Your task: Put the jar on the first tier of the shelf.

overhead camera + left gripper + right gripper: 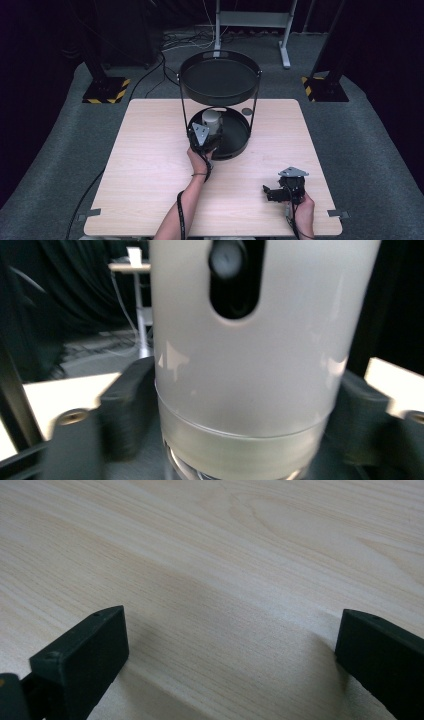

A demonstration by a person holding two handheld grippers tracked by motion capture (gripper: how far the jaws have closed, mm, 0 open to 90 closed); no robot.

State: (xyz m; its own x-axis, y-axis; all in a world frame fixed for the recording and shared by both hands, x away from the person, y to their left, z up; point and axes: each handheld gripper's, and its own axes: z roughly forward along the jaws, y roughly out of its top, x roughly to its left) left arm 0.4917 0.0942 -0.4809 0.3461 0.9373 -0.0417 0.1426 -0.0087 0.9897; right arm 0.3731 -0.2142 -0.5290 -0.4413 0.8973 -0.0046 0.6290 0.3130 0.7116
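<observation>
A pale grey cylinder stands upright on the lower tray of a black two-tier stand, toward that tray's left rear. In the left gripper view the cylinder rises close before the camera, with a dark oval slot near its top and a paler band near its base, and a black jaw sits against each side of it, so the left gripper appears clamped on the cylinder. The upper tray hangs directly above on thin black posts, leaving only low headroom over the cylinder, while the lower tray's front rim faces the person's left hand. The stand sits at the rear middle of a light wooden table, whose broad front and sides lie bare. Near the front right edge the right gripper rests low over the wood, held by the right hand; in the right gripper view its two black jaws stand wide apart over plain wood grain. Around the table lie grey carpet, black curtains, yellow-and-black striped bases and loose cables on the floor behind.
</observation>
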